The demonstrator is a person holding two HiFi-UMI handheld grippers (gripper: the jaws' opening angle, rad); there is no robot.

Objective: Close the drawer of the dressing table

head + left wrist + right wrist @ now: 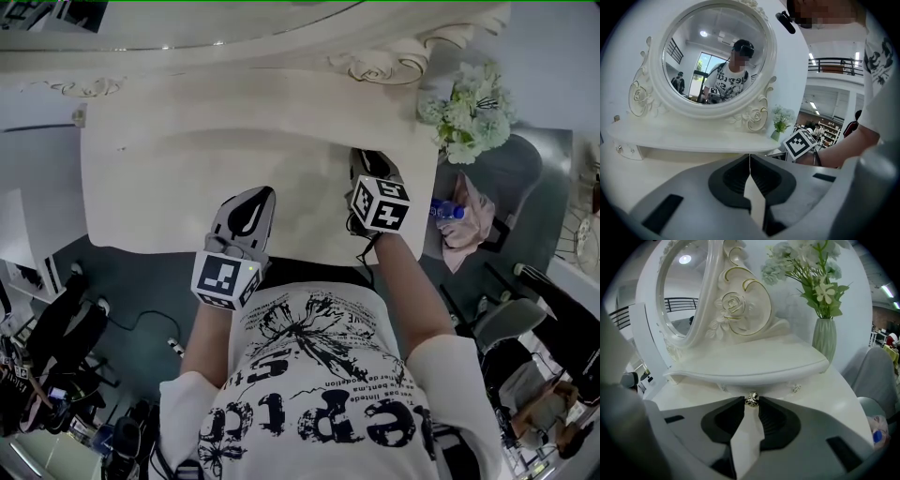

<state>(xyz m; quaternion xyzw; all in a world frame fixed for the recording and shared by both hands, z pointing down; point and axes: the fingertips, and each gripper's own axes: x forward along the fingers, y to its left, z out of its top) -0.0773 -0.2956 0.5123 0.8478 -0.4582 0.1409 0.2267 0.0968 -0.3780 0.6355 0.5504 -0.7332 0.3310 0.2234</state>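
Stands over a white dressing table, looking steeply down on its pale top, a gripper in each hand. Reaches forward and down with the right gripper, tips pushed in under the raised shelf that runs below the oval mirror. Pinches there a small metal knob, one dark jaw touching each side of it, jaws parted only by the knob's width. Has that knob on the front of the drawer, tucked just beneath the shelf's lip on the right half of the table; cannot tell from any view how far the drawer stands out. Leaves untouched a second small knob a little further right under the shelf. Holds the left gripper over the tabletop, left of the right one and apart from it, jaws pressed together to a hairline seam with nothing in them. At the shelf's right end, a ribbed vase of pale flowers, upright.
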